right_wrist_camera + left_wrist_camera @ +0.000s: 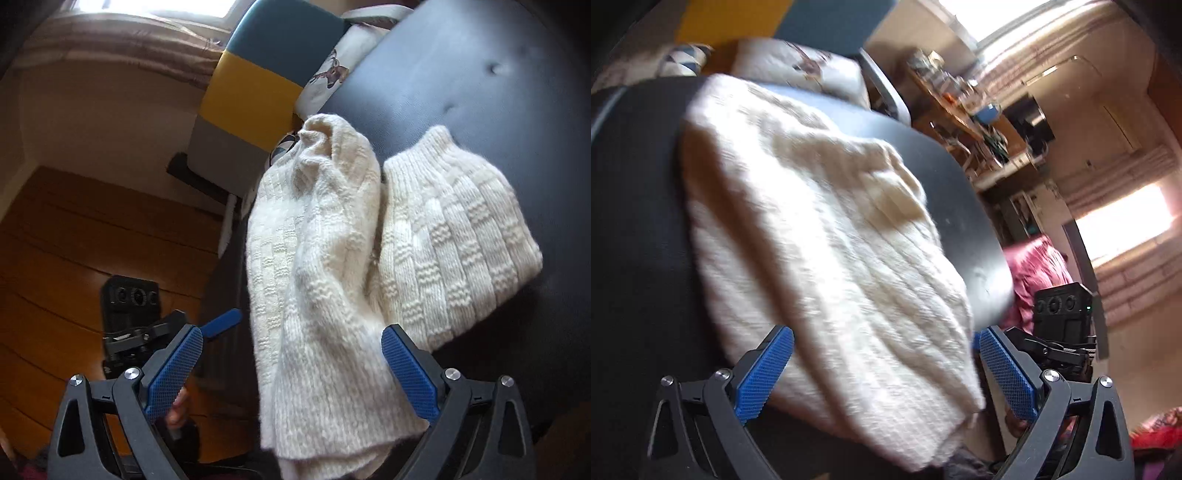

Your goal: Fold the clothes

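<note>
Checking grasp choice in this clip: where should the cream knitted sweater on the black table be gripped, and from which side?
Probably the near edge of the cream knitted sweater, which overhangs the black table toward the cameras and hangs free. Come in level from that near side, so one finger of the open right hand-held gripper can pass under the fabric. The ribbed end farther in lies flat on the tabletop.
</note>
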Action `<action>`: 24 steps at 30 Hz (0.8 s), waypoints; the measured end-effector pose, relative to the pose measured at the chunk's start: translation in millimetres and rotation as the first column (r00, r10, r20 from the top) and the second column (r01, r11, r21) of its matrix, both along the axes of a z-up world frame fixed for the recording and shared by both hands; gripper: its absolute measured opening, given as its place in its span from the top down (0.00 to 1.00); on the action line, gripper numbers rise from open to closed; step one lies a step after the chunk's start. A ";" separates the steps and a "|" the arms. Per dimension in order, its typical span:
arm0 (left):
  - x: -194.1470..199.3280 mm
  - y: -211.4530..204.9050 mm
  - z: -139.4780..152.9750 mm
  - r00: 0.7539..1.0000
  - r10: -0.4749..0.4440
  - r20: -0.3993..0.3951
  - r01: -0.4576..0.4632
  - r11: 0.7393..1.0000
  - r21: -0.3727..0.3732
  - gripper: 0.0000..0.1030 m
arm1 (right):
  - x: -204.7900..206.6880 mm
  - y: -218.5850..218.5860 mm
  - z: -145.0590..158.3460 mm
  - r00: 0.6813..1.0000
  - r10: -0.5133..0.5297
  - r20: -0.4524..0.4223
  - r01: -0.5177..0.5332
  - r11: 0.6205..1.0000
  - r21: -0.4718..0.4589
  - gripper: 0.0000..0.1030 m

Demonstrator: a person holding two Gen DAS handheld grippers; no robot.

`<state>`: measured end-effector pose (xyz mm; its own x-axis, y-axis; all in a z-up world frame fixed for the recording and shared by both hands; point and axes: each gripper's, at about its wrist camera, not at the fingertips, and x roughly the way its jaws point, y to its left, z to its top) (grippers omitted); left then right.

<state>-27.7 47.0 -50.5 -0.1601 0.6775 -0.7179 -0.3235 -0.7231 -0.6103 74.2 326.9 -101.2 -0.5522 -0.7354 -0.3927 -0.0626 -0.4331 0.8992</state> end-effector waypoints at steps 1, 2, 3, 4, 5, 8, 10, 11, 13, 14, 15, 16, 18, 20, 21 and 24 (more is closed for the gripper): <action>-0.9 10.8 -0.8 1.000 -0.024 0.019 0.024 1.000 -0.004 0.01 | 6.1 4.8 -2.5 1.000 -0.006 -0.001 0.006 1.000 -0.028 0.02; 0.1 16.1 -2.9 0.999 -0.033 0.036 0.033 0.999 -0.001 0.01 | 12.2 8.7 -5.2 1.000 -0.007 -0.001 0.007 0.998 -0.055 0.02; 1.2 21.4 -5.0 0.998 -0.042 0.052 0.042 0.999 0.002 0.01 | 17.5 11.7 -8.9 1.000 -0.003 0.003 0.003 0.996 -0.092 0.02; 2.2 26.8 -7.1 0.996 -0.052 0.069 0.052 0.999 0.005 0.01 | 23.0 15.2 -12.8 1.000 0.002 0.010 -0.001 0.992 -0.130 0.02; 3.2 32.1 -9.2 0.994 -0.061 0.085 0.061 0.998 0.008 0.01 | 27.6 18.4 -15.5 1.000 0.001 0.018 0.002 0.990 -0.145 0.02; 6.3 48.1 -15.4 0.987 -0.090 0.134 0.088 0.996 0.018 0.01 | 35.1 21.6 -22.4 0.999 0.001 0.053 0.006 0.991 -0.131 0.02; 8.4 58.8 -19.6 0.980 -0.109 0.167 0.106 0.994 0.025 0.01 | 36.1 17.9 -23.5 0.997 0.032 0.063 -0.024 0.992 -0.125 0.02; 9.5 64.1 -21.7 0.976 -0.118 0.183 0.115 0.993 0.029 0.01 | 36.7 15.8 -20.1 0.998 0.042 0.046 -0.036 0.992 -0.117 0.02; 11.5 74.8 -25.9 0.967 -0.137 0.215 0.132 0.991 0.038 0.01 | 38.0 14.1 -13.2 0.998 0.064 0.022 -0.061 0.991 -0.118 0.02; 12.5 79.7 -27.8 0.962 -0.146 0.229 0.140 0.989 0.043 0.01 | 39.5 15.7 -11.3 0.997 0.071 0.018 -0.068 0.989 -0.134 0.02; 12.5 79.1 -26.7 0.962 -0.146 0.232 0.136 0.989 0.056 0.01 | 42.2 20.0 -12.3 0.998 0.060 0.018 -0.056 0.983 -0.172 0.02; 11.7 77.3 -26.7 0.960 -0.146 0.238 0.134 0.989 0.066 0.01 | 45.8 26.6 -15.2 0.999 0.037 0.028 -0.030 0.977 -0.212 0.02; 10.0 73.8 -26.8 0.957 -0.147 0.251 0.130 0.988 0.084 0.01 | 53.7 43.5 -20.3 0.998 -0.026 0.062 0.039 0.975 -0.220 0.02; 7.5 74.5 -33.4 0.955 -0.140 0.262 0.131 0.990 0.052 0.01 | 59.5 60.6 -23.2 0.991 -0.091 0.096 0.105 0.982 -0.158 0.02; 9.2 78.5 -40.8 0.956 -0.140 0.258 0.135 0.990 0.035 0.01 | 63.2 66.5 -22.3 0.986 -0.120 0.119 0.135 0.983 -0.127 0.03; 17.6 86.8 -47.5 0.961 -0.171 0.215 0.186 0.981 -0.049 0.01 | 65.0 77.6 -25.7 0.974 -0.171 0.146 0.188 0.976 -0.110 0.35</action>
<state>-10.1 133.8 -98.0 0.1174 0.6297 -0.7679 -0.3219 -0.7074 -0.6293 139.2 404.5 -126.9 -0.6277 -0.6762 -0.3856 -0.2538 -0.2905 0.9226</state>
